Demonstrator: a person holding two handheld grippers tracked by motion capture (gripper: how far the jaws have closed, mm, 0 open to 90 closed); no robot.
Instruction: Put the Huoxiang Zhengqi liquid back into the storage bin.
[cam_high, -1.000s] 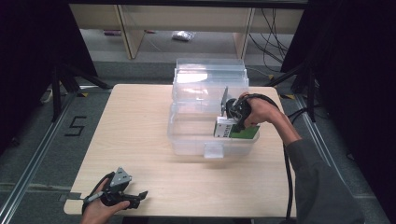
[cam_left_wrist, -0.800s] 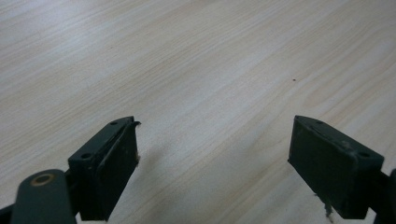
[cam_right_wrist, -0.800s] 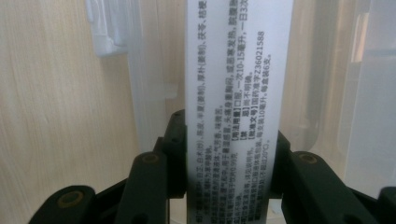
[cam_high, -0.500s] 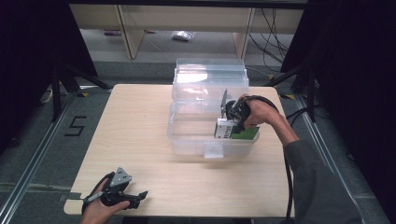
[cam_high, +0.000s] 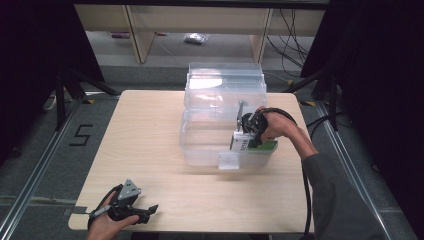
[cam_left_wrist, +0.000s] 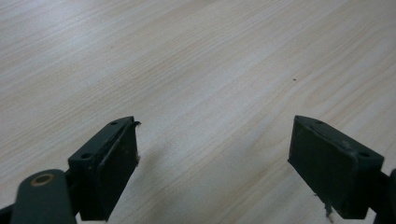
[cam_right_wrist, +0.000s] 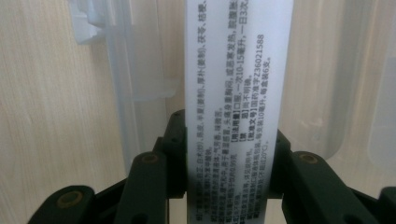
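Note:
A white and green medicine box (cam_high: 246, 143) with black printed text (cam_right_wrist: 238, 112) stands on edge at the right end of a clear plastic bin (cam_high: 205, 145). My right gripper (cam_high: 248, 127) is shut on the box, its jaws pressing both narrow sides (cam_right_wrist: 233, 186). A clear lid or second bin (cam_high: 225, 82) lies just behind the first one. At the table's front left corner my left gripper (cam_high: 142, 214) rests low over the wood, open (cam_left_wrist: 215, 154), nothing between its jaws.
The light wooden table (cam_high: 150, 130) carries the two clear containers in its middle. A black cable (cam_high: 306, 190) runs along the right forearm. Shelving legs (cam_high: 135, 35) and a floor marking "5" (cam_high: 80, 135) lie beyond the table.
The right gripper and the box have barely shifted inside the bin. The left gripper has stayed put.

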